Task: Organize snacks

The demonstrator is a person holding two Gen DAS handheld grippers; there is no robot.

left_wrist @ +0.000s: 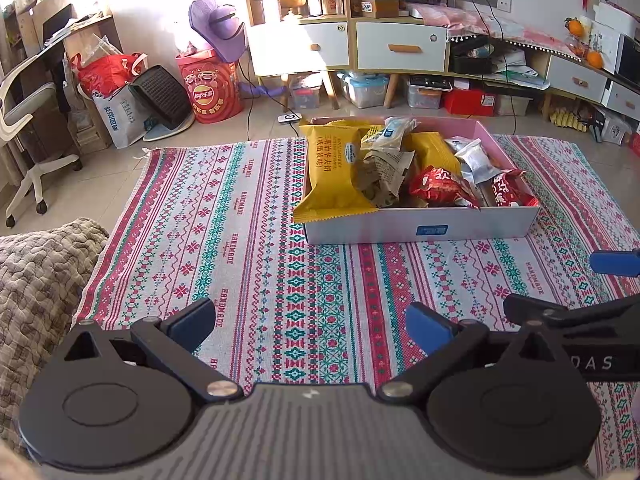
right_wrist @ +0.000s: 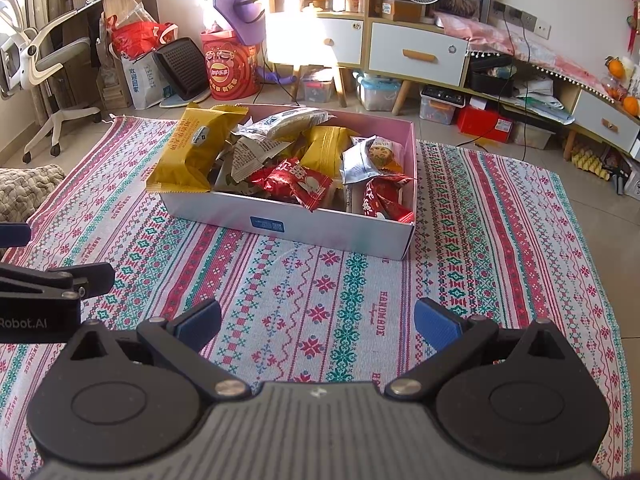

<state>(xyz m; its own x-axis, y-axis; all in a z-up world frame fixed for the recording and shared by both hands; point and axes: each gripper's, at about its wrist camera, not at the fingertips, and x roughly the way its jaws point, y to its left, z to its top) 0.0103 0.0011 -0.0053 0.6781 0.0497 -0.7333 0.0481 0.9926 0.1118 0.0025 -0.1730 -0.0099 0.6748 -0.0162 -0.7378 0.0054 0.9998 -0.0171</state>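
Shallow white cardboard box [left_wrist: 420, 229] of snack packs lay ahead, upper centre; left claw [left_wrist: 312, 326] and right claw [right_wrist: 318, 326] both wide open, empty; neither clearly nearer.

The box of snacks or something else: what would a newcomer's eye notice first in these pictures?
First the open cardboard box heaped with snack packets, sitting in the middle of the patterned cloth. A big yellow packet hangs over its left corner, red packets lie near the front. Both grippers, left and right, hover open and empty before it.
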